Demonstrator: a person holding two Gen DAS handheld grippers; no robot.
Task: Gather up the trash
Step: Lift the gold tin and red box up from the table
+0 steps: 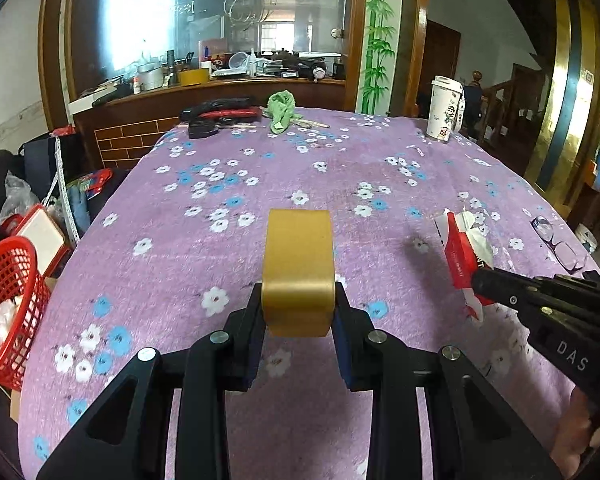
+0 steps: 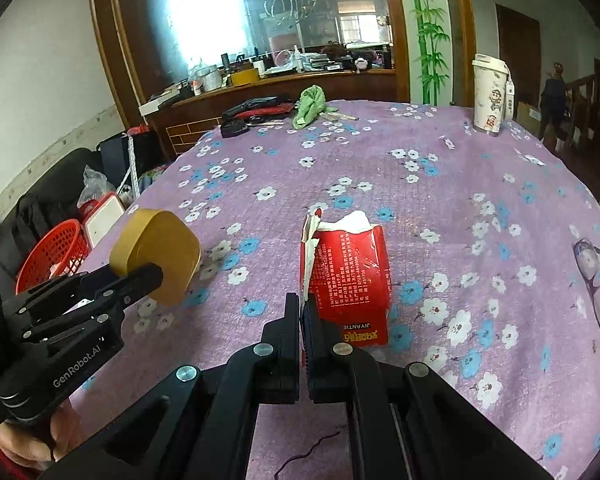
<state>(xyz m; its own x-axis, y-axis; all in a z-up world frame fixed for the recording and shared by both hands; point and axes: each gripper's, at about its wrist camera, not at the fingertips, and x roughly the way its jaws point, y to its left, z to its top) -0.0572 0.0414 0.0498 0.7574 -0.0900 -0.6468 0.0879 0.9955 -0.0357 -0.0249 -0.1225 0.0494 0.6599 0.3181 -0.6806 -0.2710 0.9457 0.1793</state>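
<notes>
Two black hand-held tongs angled downward: the left tongs [image 1: 298, 312], at lower centre of their own view, parted with pads pressing what they carry, and the right tongs [image 2: 304, 312] pinched nearly fully together, a hand [image 2: 24, 446] at lower left.

A cup [image 1: 444, 110] stands at the far right of the tabletop [image 1: 284, 168]. A rag [image 1: 282, 110] lies far back. A basket [image 1: 8, 308] sits left, below the tabletop's edge.
</notes>
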